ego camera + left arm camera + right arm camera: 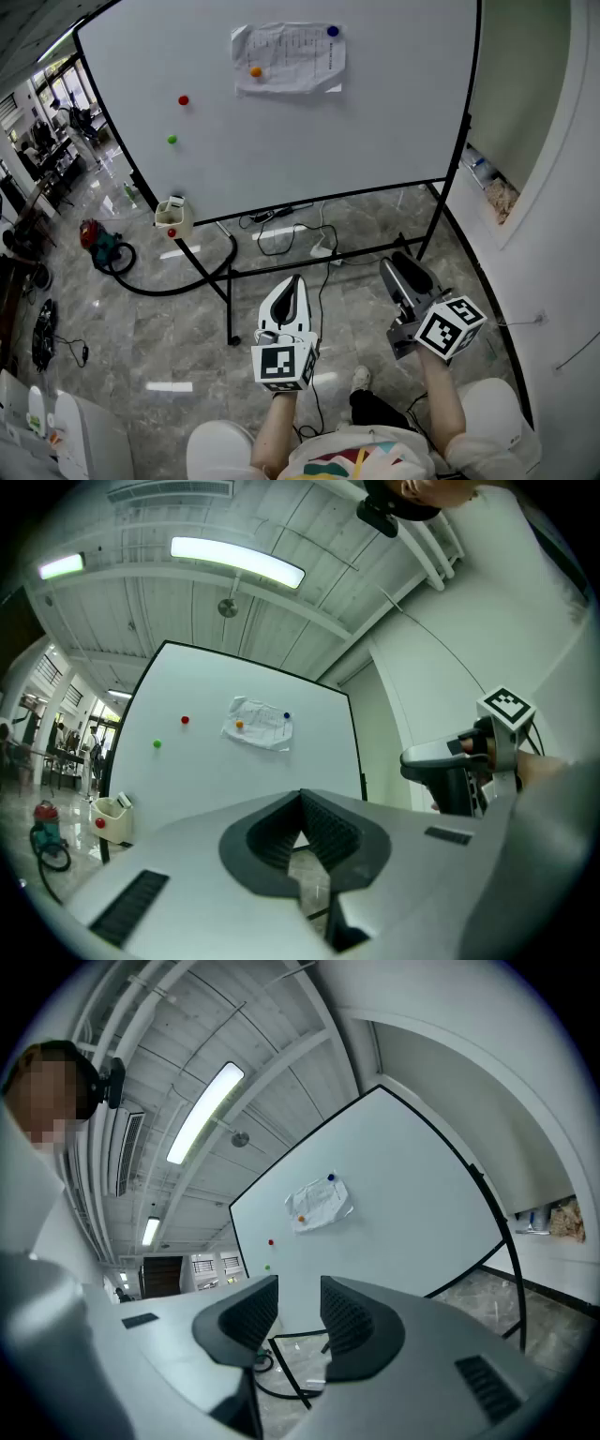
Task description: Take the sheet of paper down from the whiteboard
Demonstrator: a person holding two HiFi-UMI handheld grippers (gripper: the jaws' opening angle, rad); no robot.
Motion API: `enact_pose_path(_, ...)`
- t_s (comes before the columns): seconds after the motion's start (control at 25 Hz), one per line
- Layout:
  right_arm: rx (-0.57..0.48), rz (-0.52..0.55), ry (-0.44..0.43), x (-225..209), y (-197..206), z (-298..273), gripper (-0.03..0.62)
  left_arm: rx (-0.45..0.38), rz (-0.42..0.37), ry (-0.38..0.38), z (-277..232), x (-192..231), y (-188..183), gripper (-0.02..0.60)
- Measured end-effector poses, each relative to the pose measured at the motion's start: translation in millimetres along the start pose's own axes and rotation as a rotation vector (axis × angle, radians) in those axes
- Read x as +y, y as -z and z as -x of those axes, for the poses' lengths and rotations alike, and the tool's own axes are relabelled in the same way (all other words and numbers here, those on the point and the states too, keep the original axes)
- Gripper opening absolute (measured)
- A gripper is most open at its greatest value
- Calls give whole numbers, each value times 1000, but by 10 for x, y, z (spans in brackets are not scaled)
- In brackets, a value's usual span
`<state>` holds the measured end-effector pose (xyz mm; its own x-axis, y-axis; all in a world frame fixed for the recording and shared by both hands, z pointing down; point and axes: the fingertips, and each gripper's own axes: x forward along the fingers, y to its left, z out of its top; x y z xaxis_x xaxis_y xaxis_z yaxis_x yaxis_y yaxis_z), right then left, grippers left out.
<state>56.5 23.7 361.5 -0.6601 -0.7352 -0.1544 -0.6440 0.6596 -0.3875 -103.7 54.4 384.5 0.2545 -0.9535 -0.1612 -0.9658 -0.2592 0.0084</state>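
Observation:
A crumpled printed sheet of paper (pixel 288 58) hangs high on the whiteboard (pixel 375 122), pinned by a blue magnet (pixel 333 31) at its upper right and an orange magnet (pixel 256 71) at its lower left. The paper (pixel 258 725) also shows in the left gripper view, and the paper (pixel 320 1205) in the right gripper view. My left gripper (pixel 290 285) is held low, well short of the board, jaws shut and empty. Beside it my right gripper (pixel 406 269) stands open with nothing between its jaws.
A red magnet (pixel 183 99) and a green magnet (pixel 172 140) sit on the board's left part. A small holder (pixel 173 217) hangs at the board's lower left corner. Cables (pixel 281 234) lie under the stand. A red vacuum cleaner (pixel 98 240) rests on the floor at left.

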Motion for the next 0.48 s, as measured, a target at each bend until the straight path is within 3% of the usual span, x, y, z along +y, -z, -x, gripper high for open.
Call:
enact_pose_path(0.24,1,-125,-97,-601,-198,-830,120,-4,-39,-1,-881,292,195,43)
enact_pose_path(0.48,2,-260,-219,-1335,-615,-1982,120,-45,-65,-49,-2138,662,71,43)
